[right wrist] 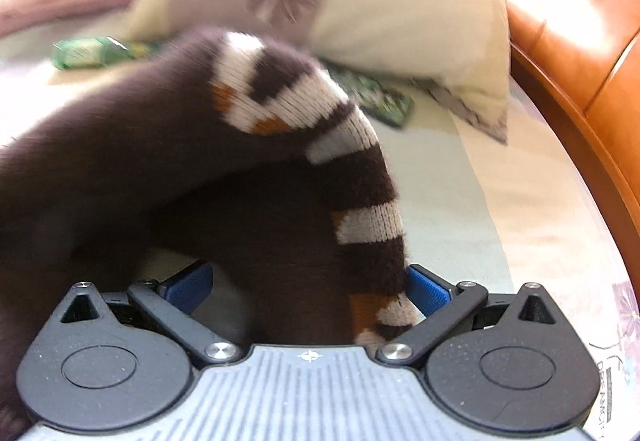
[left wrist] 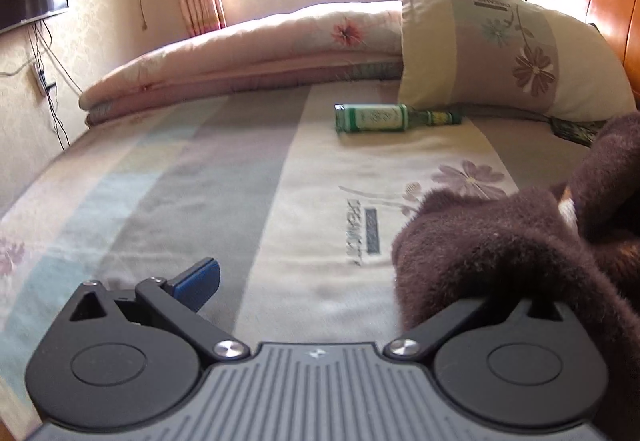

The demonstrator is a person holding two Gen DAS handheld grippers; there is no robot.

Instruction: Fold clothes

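Bed (left wrist: 224, 177) with striped floral sheet; folded quilt (left wrist: 248, 53) and pillow (left wrist: 500, 53) at its far side. Brown sweater (left wrist: 520, 253) lies heaped at the bed's right, cut off by the frame edge. Green bottle (left wrist: 392, 117) lies flat beside the pillow. Left gripper (left wrist: 320, 281): jaws wide, right finger hidden under sweater. Right gripper (right wrist: 308, 287): jaws spread, sweater (right wrist: 240, 201) draped between them, grip unclear, view blurred.
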